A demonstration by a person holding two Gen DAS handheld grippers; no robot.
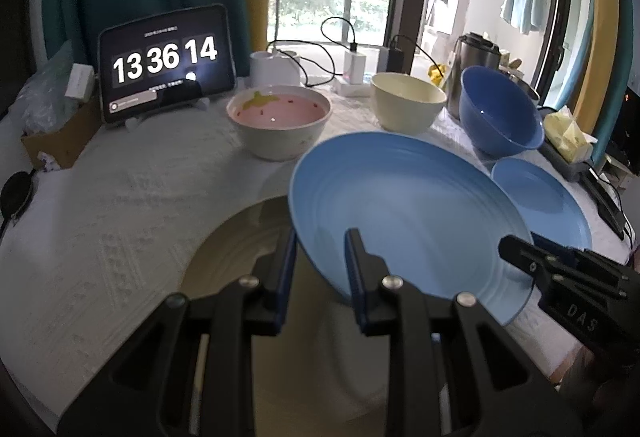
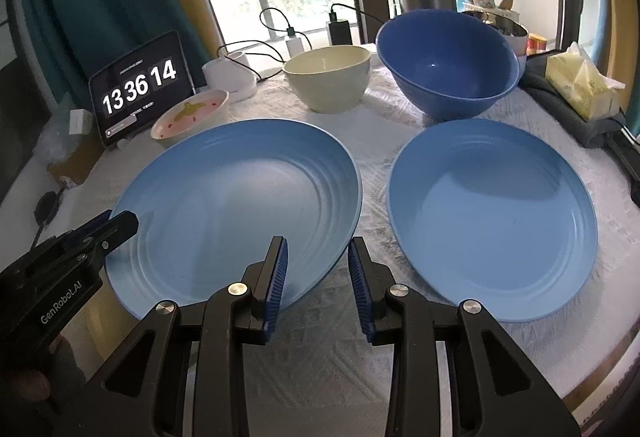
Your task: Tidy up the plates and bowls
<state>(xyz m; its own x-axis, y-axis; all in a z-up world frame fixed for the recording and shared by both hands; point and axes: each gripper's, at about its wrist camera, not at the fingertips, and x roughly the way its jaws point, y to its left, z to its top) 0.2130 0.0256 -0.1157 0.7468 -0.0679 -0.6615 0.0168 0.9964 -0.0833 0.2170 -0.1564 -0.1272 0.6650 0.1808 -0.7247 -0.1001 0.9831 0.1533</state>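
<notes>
A large blue plate (image 1: 408,205) (image 2: 240,197) hangs tilted above the white tablecloth, held at two opposite rims. My left gripper (image 1: 320,261) (image 2: 120,223) is shut on its left rim, one finger over the plate and one under. My right gripper (image 2: 318,265) (image 1: 516,253) has the right rim between its pads and looks clamped on it. Under the lifted plate lies a beige plate (image 1: 236,253). A second blue plate (image 2: 492,221) (image 1: 536,197) lies flat to the right.
Behind stand a blue bowl (image 2: 448,61), a cream bowl (image 2: 328,77) and a white bowl with a pink inside (image 1: 280,121). A tablet clock (image 1: 164,61), chargers with cables, a metal kettle (image 1: 472,65) and a tissue pack (image 2: 580,85) line the back and right edge.
</notes>
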